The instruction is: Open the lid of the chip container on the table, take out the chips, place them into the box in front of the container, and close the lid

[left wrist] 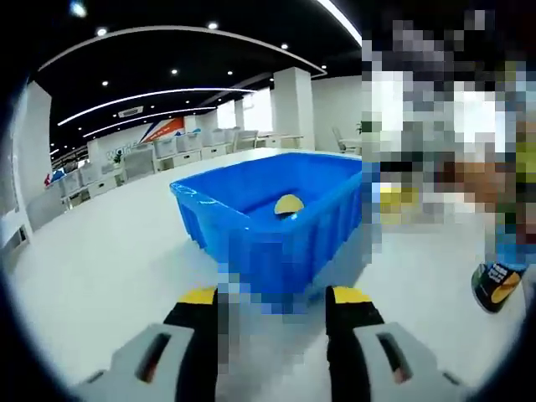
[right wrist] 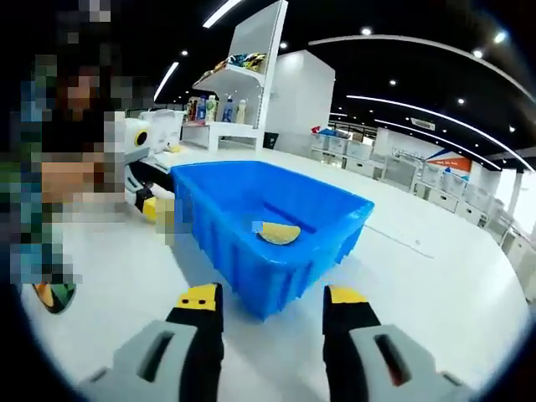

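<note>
A blue plastic box stands on the white table, with a yellow chip lying inside on its floor. My left gripper is open, its yellow-tipped jaws just short of the box's near wall, nothing between them. My right gripper is also open and bare, close to the box's near corner. The chip container is dark with a yellow print and sits at the right edge of the left gripper view; part of it peeks out low on the left in the right gripper view.
The white table spreads wide around the box. The other gripper, white and black with a yellow tip, lies beyond the box's left side. Shelves with bottles stand behind, and desks with crates line the far room.
</note>
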Tool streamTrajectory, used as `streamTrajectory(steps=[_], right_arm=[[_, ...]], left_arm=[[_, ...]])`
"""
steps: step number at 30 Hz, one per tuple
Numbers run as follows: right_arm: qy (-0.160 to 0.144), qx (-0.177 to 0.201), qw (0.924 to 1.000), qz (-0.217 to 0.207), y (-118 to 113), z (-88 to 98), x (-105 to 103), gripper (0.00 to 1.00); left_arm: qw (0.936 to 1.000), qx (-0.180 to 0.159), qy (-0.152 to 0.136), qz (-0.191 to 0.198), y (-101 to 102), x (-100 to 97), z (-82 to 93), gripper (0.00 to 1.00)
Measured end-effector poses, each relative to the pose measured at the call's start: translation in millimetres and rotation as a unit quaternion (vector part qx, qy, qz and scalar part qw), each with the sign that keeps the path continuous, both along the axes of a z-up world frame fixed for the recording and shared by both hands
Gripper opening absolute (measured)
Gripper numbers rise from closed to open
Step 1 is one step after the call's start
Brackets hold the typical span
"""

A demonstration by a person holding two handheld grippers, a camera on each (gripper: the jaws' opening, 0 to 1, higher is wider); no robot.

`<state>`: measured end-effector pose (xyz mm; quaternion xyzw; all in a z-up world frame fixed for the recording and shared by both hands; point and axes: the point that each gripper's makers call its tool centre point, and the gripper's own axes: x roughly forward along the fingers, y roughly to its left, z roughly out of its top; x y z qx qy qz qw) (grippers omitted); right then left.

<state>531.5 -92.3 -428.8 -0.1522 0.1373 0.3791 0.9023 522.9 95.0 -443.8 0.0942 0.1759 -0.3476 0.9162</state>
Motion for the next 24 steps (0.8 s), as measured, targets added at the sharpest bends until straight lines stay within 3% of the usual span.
streamTrajectory(steps=[5,13,15,16,17,20,24], right_arm=[[0.002,-0.001,0.9999,-0.017,-29,1.9,-7,0.46],[0.009,0.000,0.9996,-0.026,-41,18.0,-36,0.50],[0.041,0.019,0.9990,-0.004,-36,19.1,-53,0.50],[0.066,0.034,0.9972,-0.002,-35,20.1,-62,0.50],[0.076,0.041,0.9963,-0.003,-36,21.6,-66,0.50],[0.080,0.024,0.9965,-0.008,-42,25.5,-85,0.50],[0.080,0.013,0.9966,-0.016,-50,30.2,-104,0.50]], left_arm=[[0.9999,-0.011,0.006,-0.002,12,-25.8,7.3,0.53],[0.9997,-0.020,0.009,0.014,30,-54.7,37.2,0.56],[0.9988,-0.003,0.035,0.033,38,-67.7,39.1,0.55],[0.9972,0.007,0.063,0.040,41,-78.2,38.0,0.54],[0.9979,0.004,0.054,0.036,40,-81.4,43.3,0.54],[0.9973,-0.022,0.063,0.032,39,-103.8,56.4,0.54],[0.9964,-0.030,0.073,0.031,41,-123.4,61.3,0.55]])
